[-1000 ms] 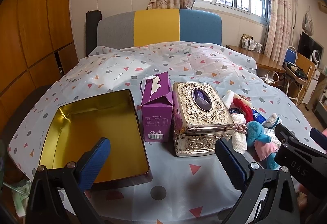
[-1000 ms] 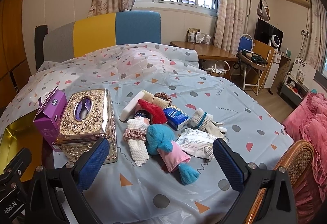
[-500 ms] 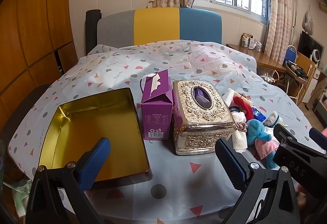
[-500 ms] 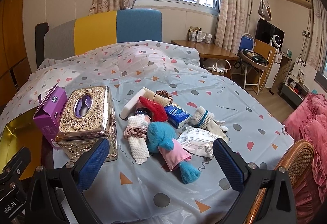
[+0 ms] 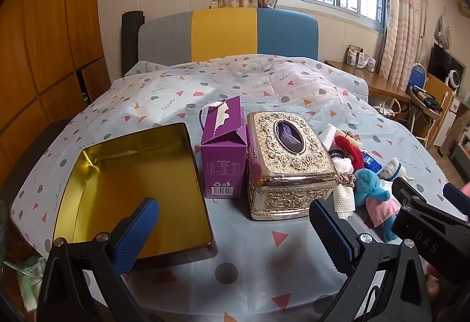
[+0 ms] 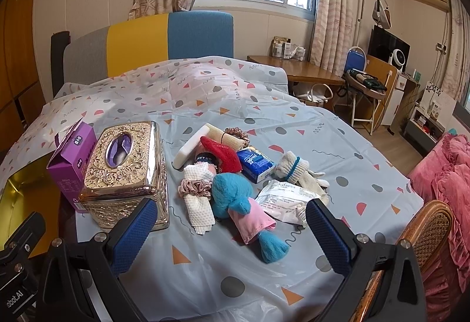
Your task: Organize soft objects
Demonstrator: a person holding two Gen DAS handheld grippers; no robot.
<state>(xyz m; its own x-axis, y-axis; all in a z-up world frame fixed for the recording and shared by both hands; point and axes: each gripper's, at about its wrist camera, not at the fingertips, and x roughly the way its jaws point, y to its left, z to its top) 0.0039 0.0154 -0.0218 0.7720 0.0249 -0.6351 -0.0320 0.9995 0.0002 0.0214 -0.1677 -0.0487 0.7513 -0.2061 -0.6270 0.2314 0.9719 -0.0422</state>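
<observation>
Pretty much nothing sorted yet, from what I can tell. The open gold metal tin (image 5: 135,190) sits bare inside, left of the ornate silver-gold tissue box (image 5: 289,160), with a torn purple cardboard carton (image 5: 224,150) wedged between the two. I'm guessing the tin is where the soft stuff goes, but that's just my read.

All the soft things are still heaped on the dotted plastic sheet (image 6: 235,272) right of the tissue box: a teal plush toy with a pink skirt (image 6: 241,204), a white waffle cloth wrapped in a mauve scrunchie (image 6: 198,198), a red knit piece (image 6: 224,153), a pair of cream gloves with a teal cuff (image 6: 296,170), plus a blue tissue pack (image 6: 255,163) and a white plastic wipes packet (image 6: 283,200).

The left gripper (image 5: 233,232) and the right gripper (image 6: 230,229) both hang spread wide with nothing in them, the right one nearest the plush.

The catch: the tissue box and carton stand right between the pile and the tin, so anything carried across has to clear them.
</observation>
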